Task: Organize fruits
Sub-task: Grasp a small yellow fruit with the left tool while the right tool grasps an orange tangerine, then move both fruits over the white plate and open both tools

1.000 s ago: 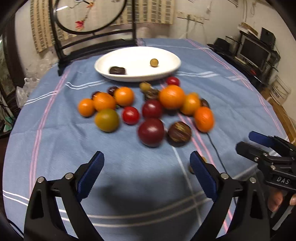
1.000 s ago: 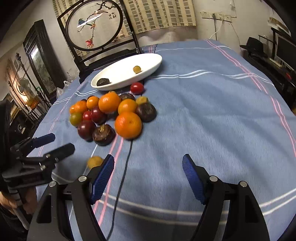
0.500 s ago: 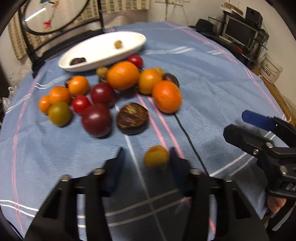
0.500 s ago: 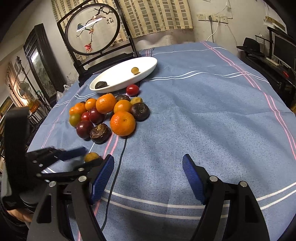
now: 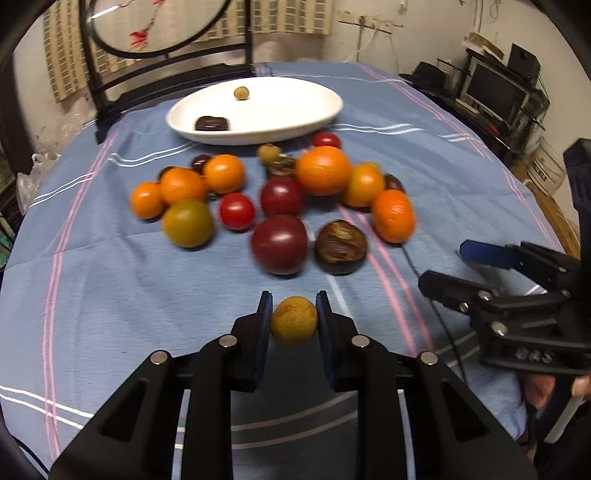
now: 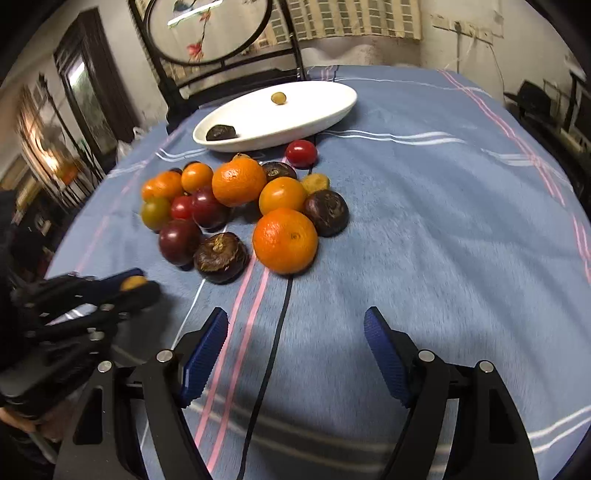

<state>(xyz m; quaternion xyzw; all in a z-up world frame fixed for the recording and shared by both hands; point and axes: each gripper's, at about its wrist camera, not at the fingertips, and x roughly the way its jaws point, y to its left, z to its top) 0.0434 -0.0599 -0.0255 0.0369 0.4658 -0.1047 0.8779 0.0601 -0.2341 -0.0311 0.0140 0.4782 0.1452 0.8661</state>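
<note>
My left gripper (image 5: 293,314) is shut on a small yellow-brown fruit (image 5: 294,320), held just above the blue cloth; the same small fruit (image 6: 133,283) shows in its jaws in the right wrist view. Ahead lies a pile of oranges (image 5: 322,170), red and dark tomatoes (image 5: 279,244) and brown water chestnuts (image 5: 341,247). A white oval plate (image 5: 306,114) behind the pile holds one small yellow fruit (image 5: 241,93) and one dark chestnut (image 5: 211,123). My right gripper (image 6: 295,354) stands open over bare cloth, nothing between its pads, near a large orange (image 6: 285,240).
A thin black cable (image 6: 279,332) runs over the cloth from the fruit pile toward the near edge. A dark chair with a round embroidered back (image 6: 207,33) stands behind the table. Shelves with a monitor (image 5: 495,90) are at the far right.
My left gripper swung toward the lone small yellow-brown fruit, closed its jaws and now clamps it. The right gripper shifted a little and stayed open.
</note>
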